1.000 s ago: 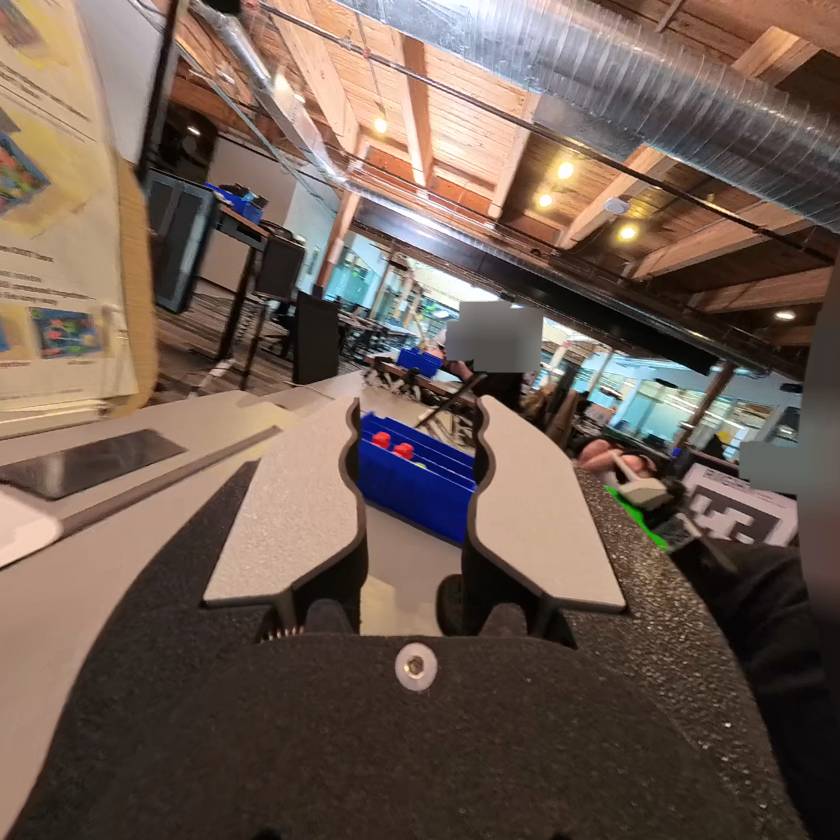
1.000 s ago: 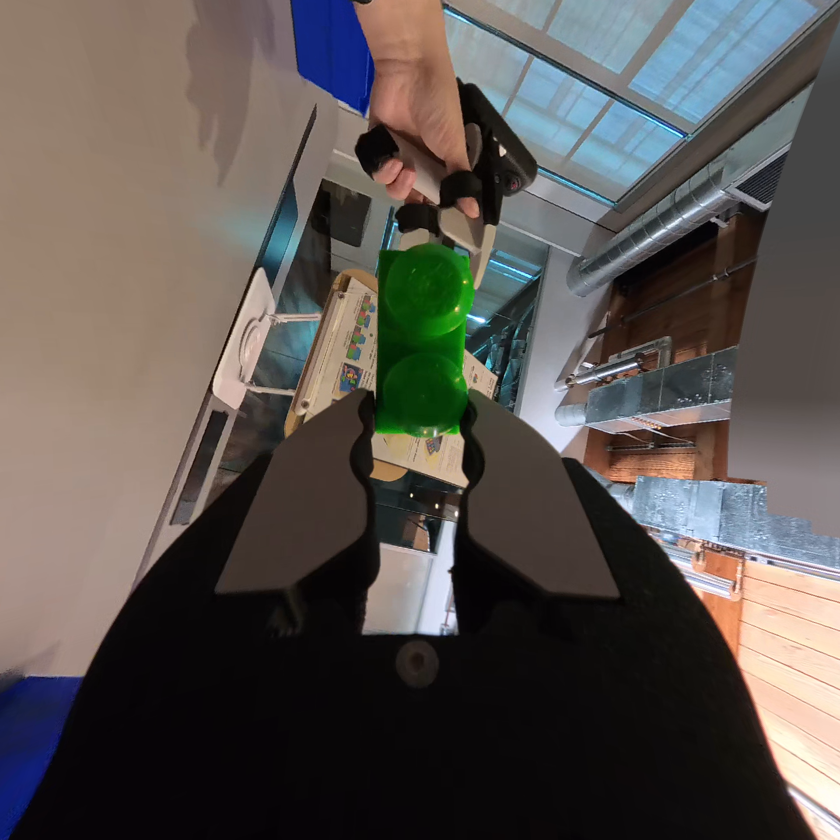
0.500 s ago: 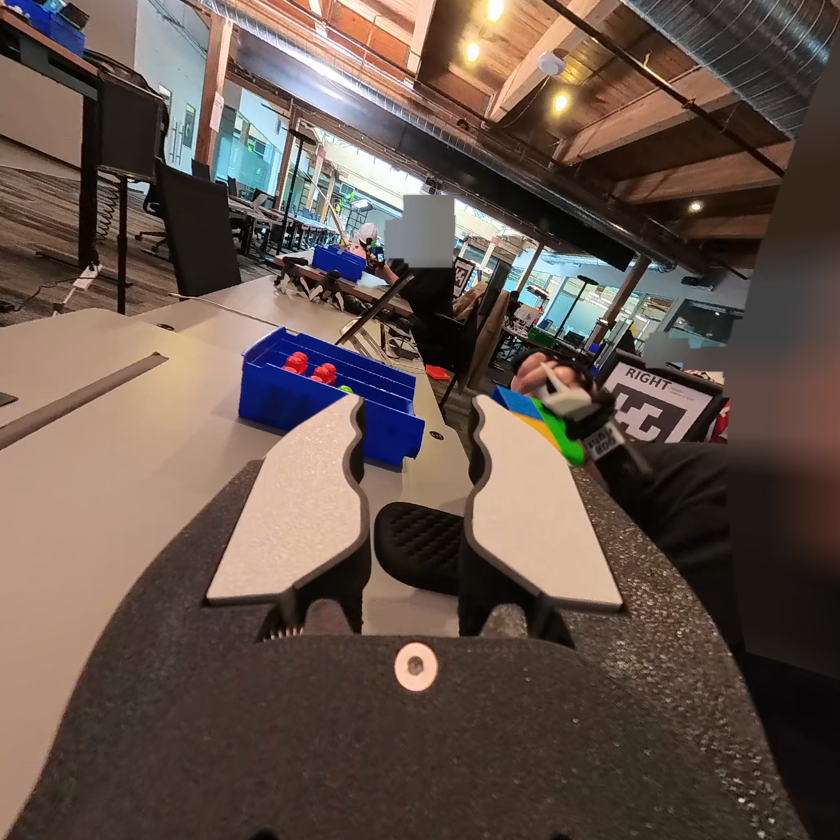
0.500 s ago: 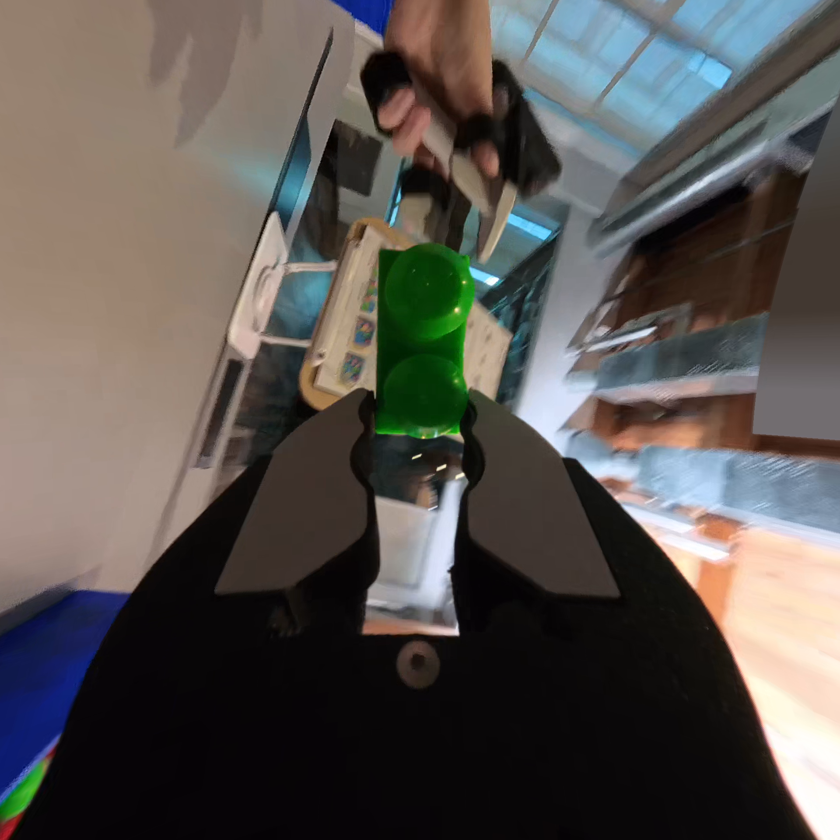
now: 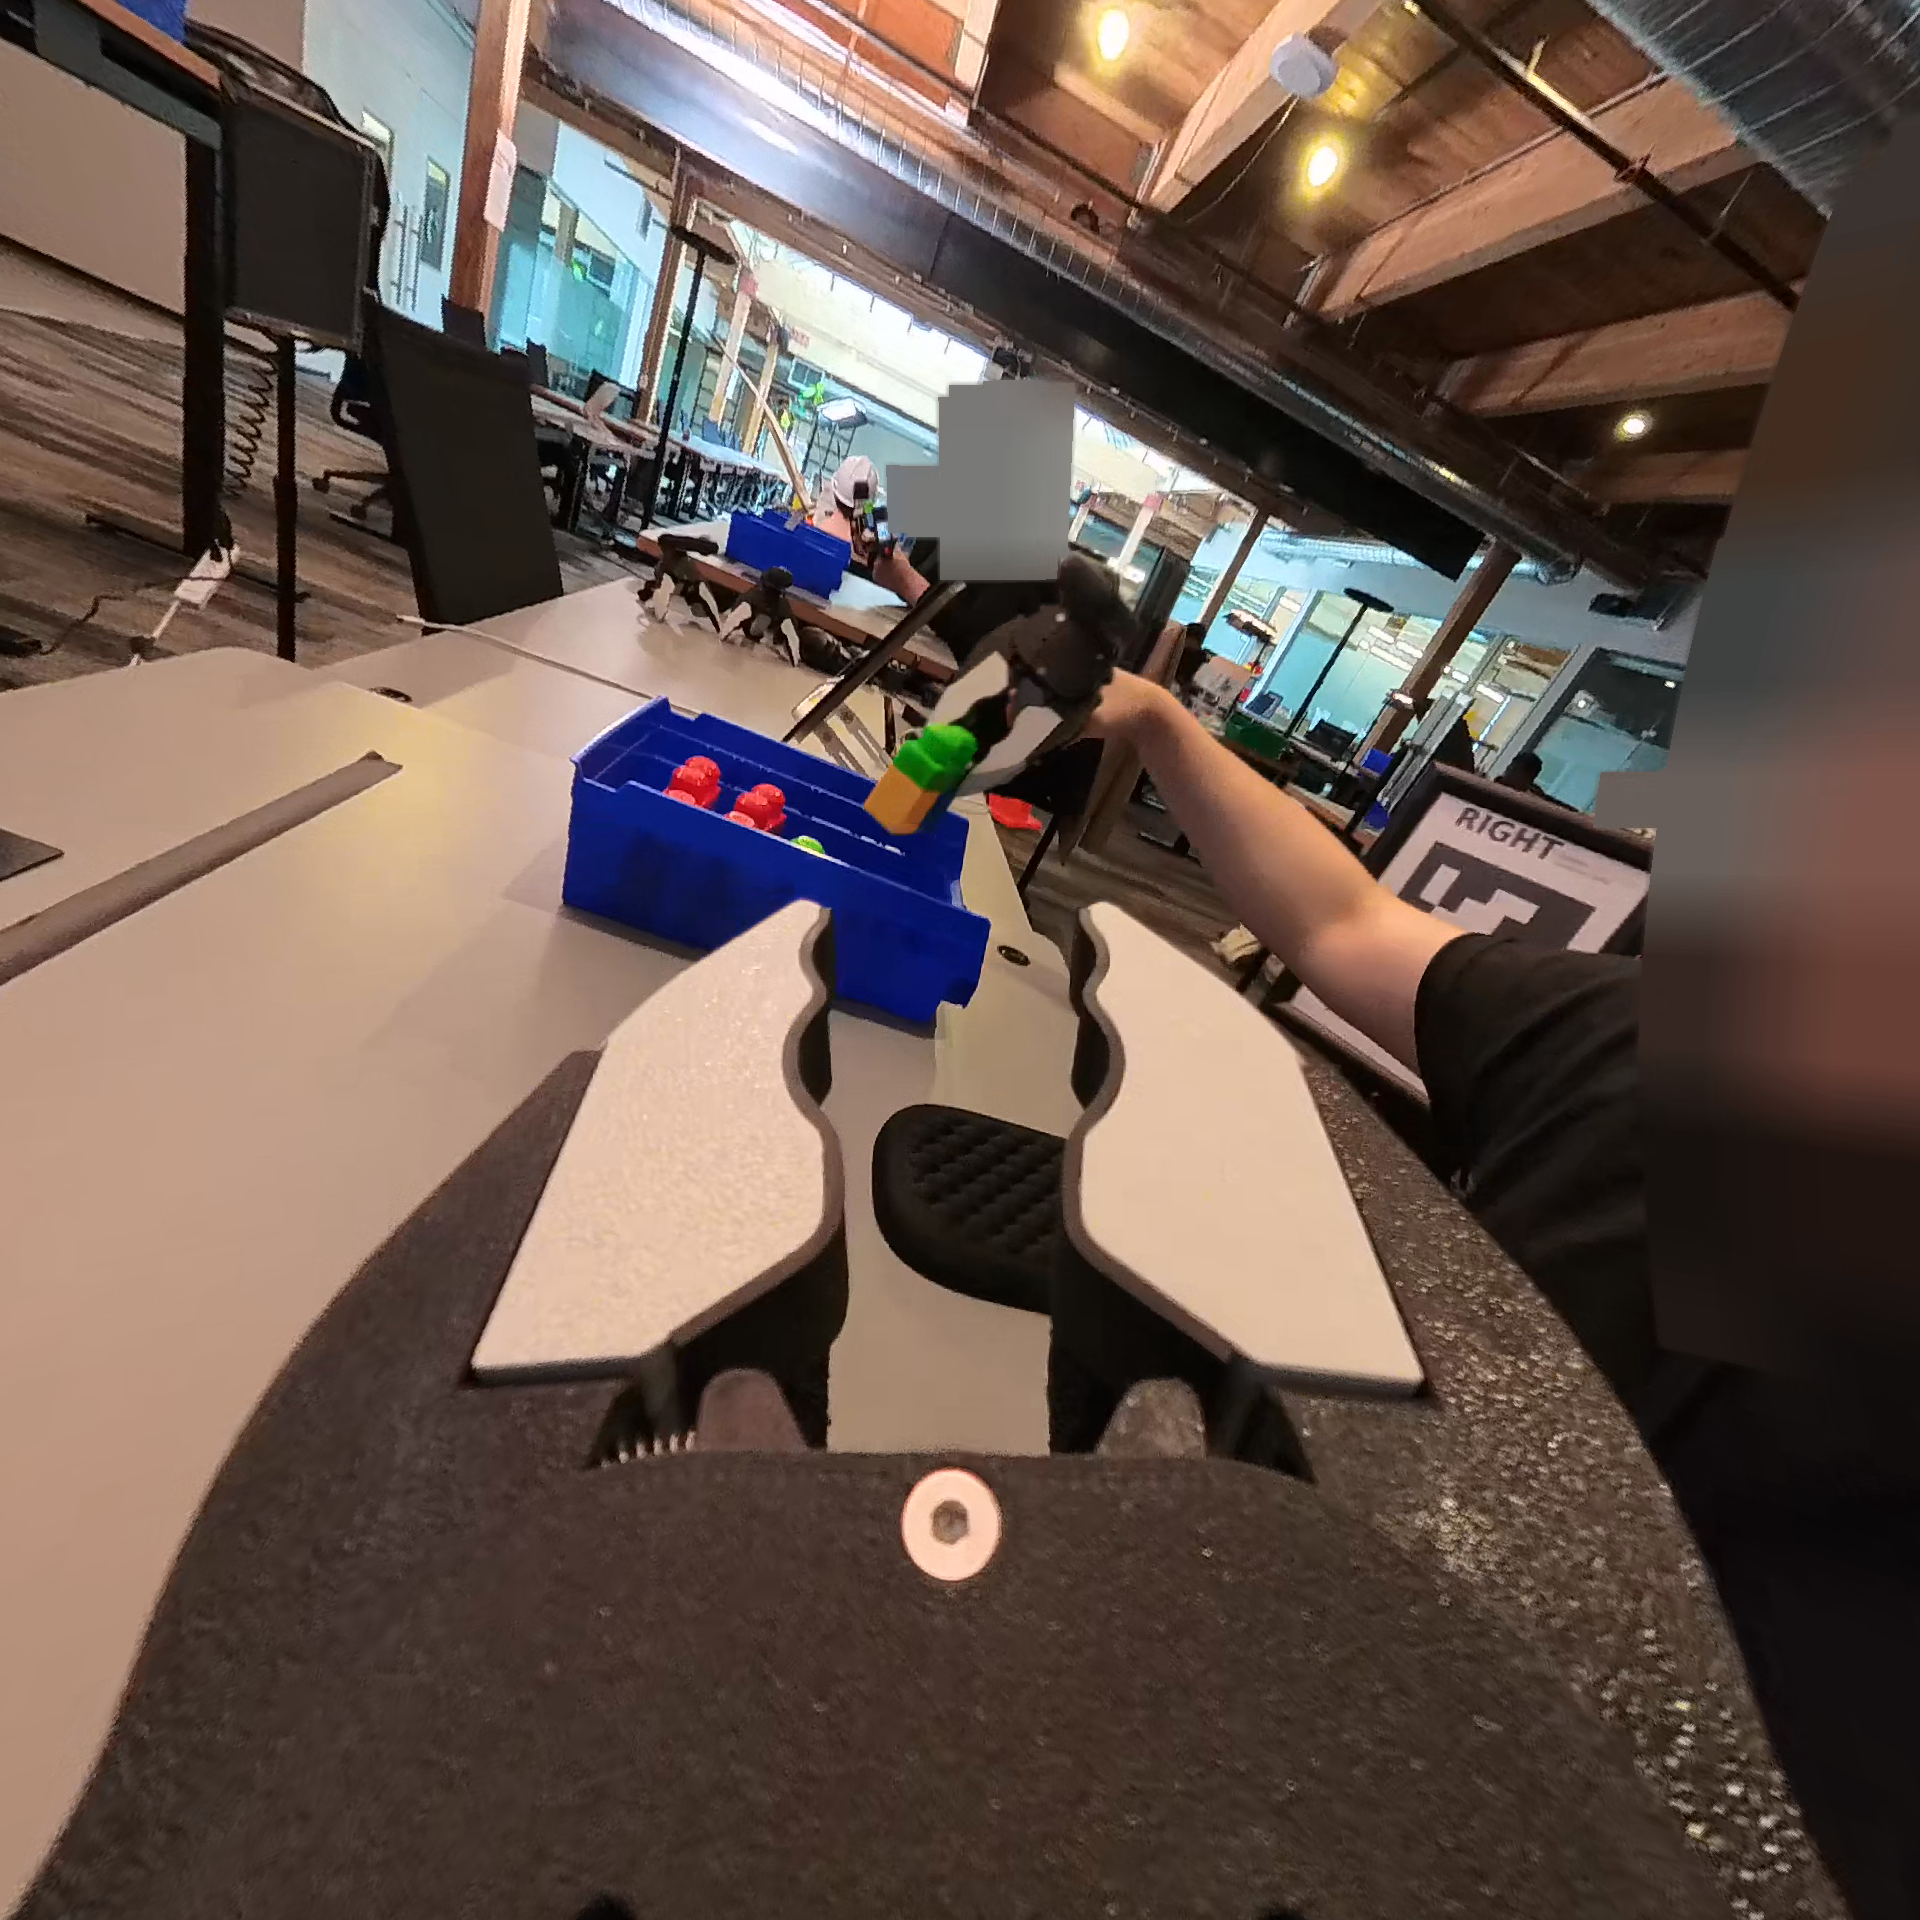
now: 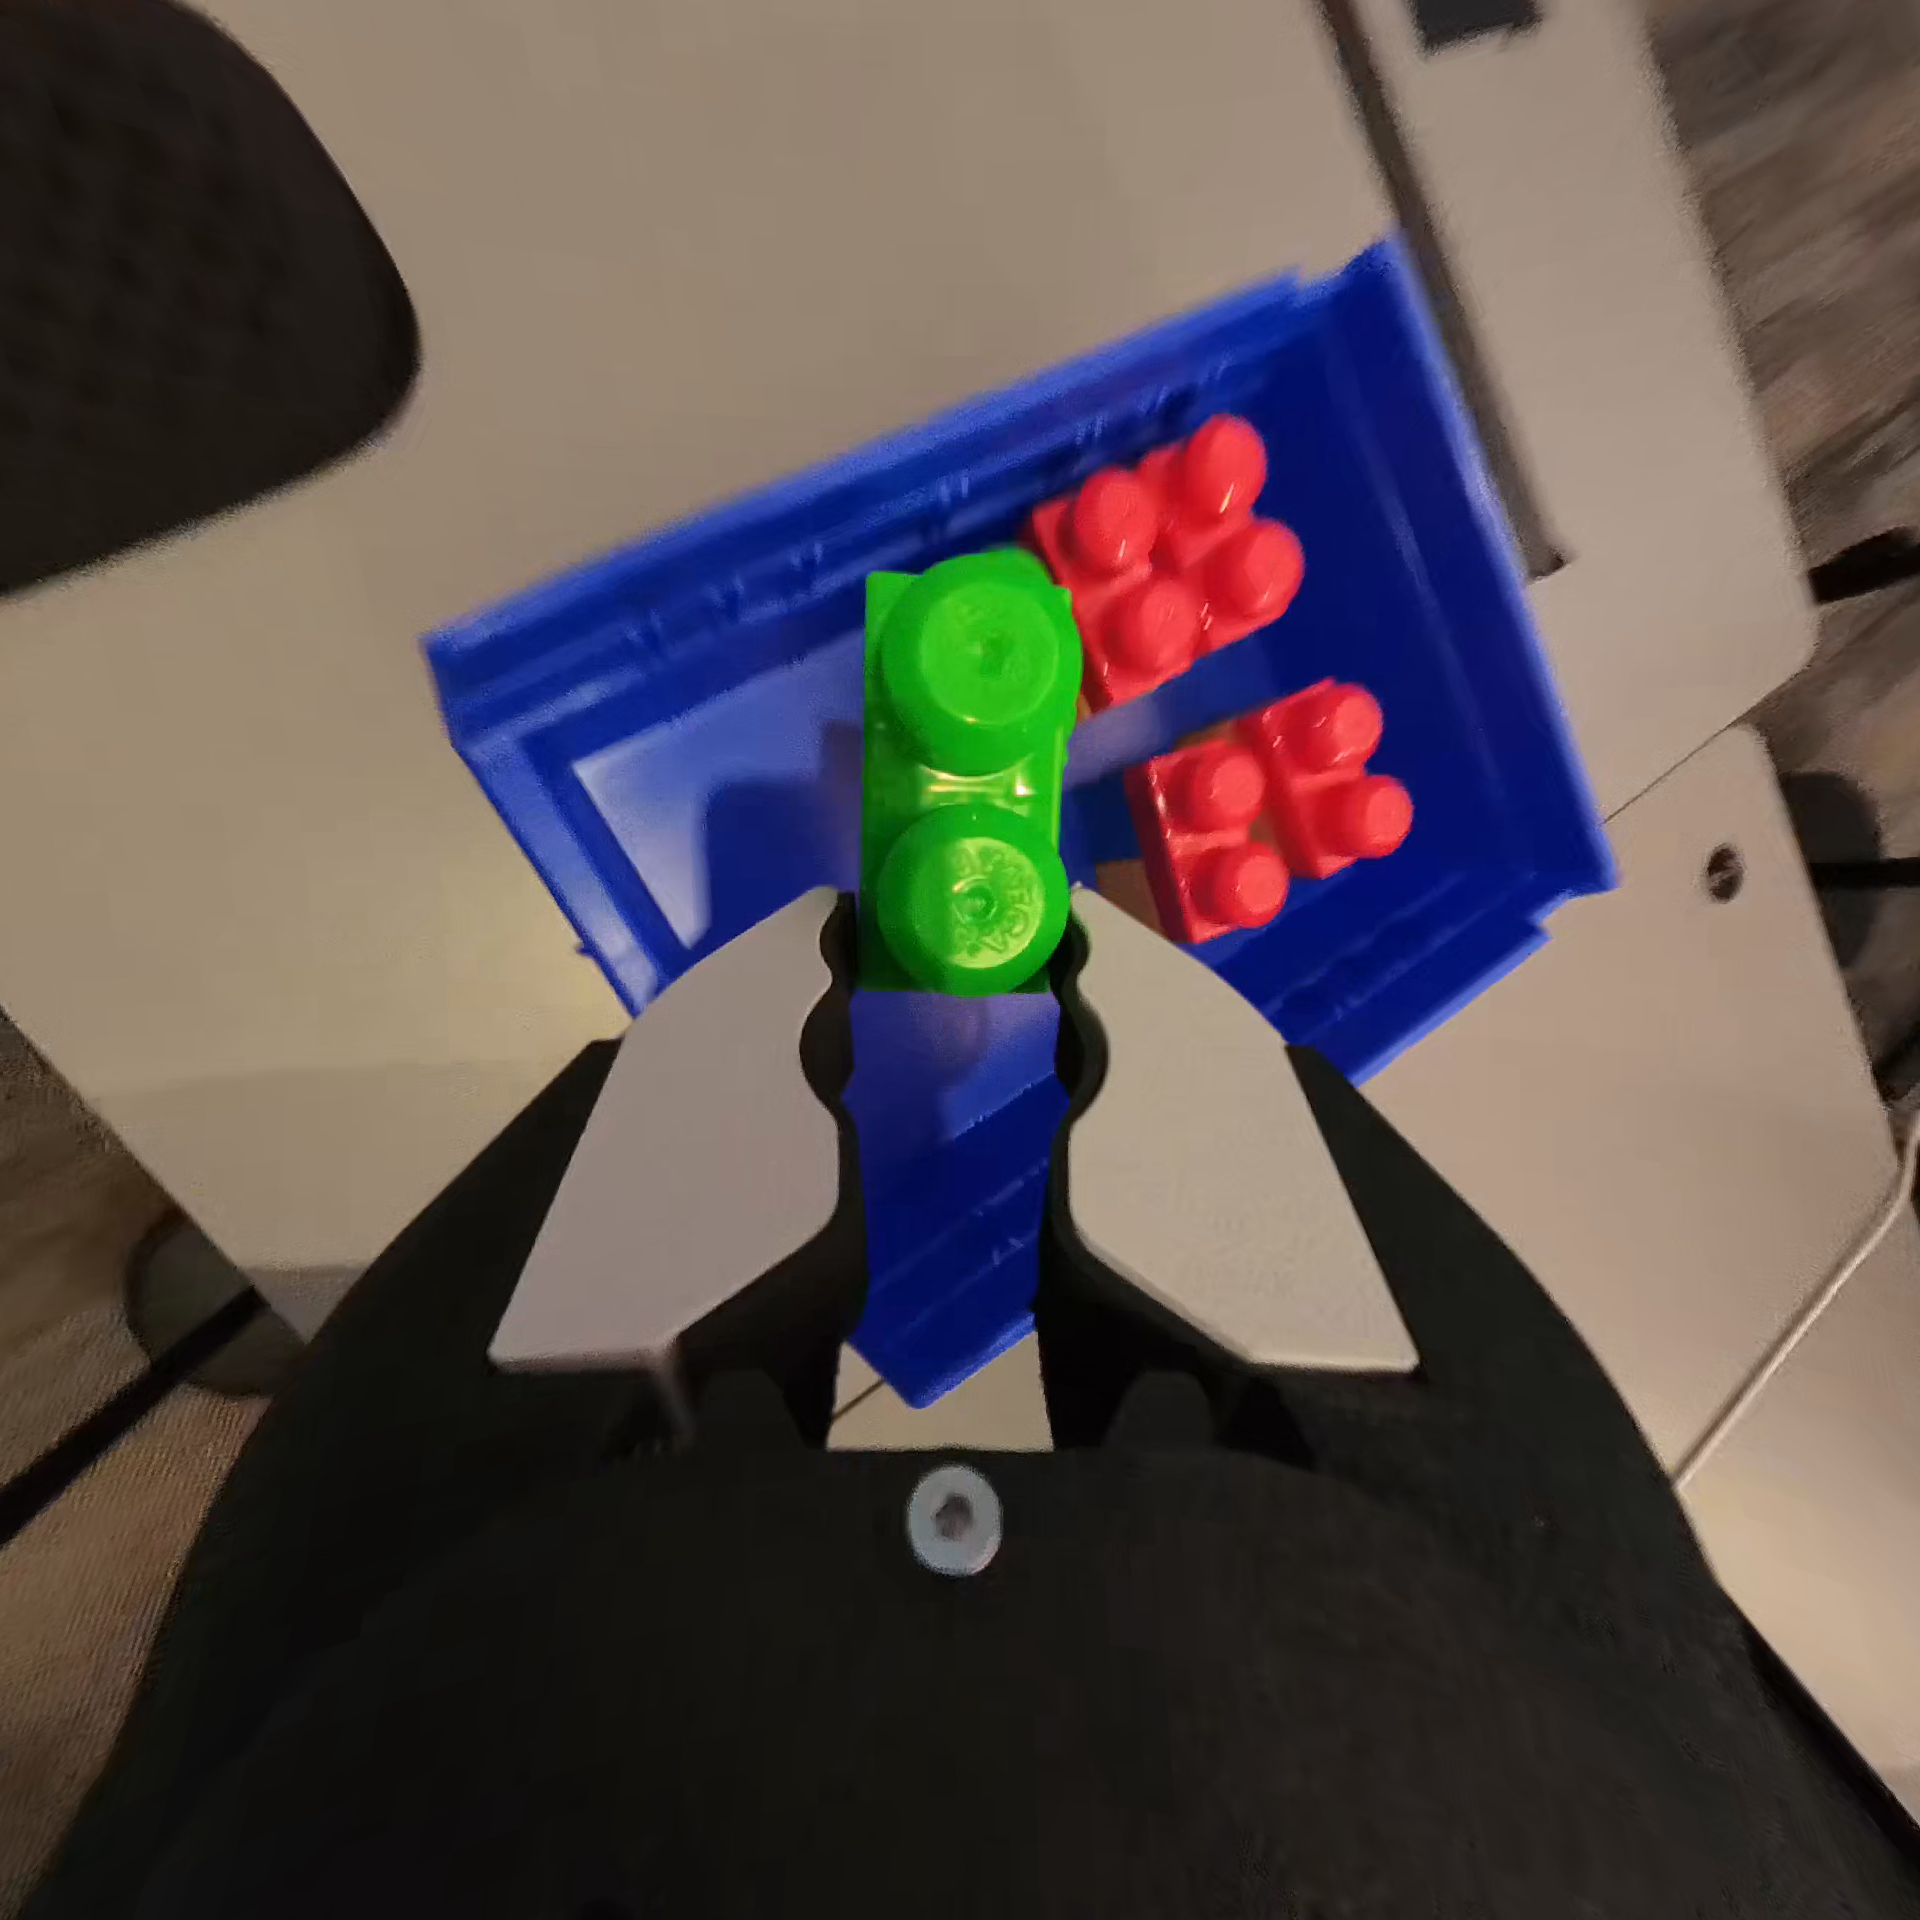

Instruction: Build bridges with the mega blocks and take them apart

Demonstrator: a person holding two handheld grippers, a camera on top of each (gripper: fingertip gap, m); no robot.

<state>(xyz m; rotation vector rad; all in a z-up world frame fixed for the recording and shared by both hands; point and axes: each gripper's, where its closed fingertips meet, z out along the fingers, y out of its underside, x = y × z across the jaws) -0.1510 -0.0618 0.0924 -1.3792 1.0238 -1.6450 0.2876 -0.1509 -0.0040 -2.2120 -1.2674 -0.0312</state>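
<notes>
The right gripper [image 6: 956, 940] pinches a green block [image 6: 966, 779], now over the blue bin [image 6: 540, 748] instead of facing the ceiling; red blocks [image 6: 1174, 561] lie at two o'clock. The left gripper [image 5: 951, 977] stays apart, empty, above the grey table [image 5: 260, 987]

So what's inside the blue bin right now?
Two red blocks lie at one end of the blue bin. The green block held above in the right gripper hides part of the floor.

Green block [image 6: 966, 769] (red blocks [image 6: 1174, 582]) — blue bin [image 6: 1475, 582]
</notes>
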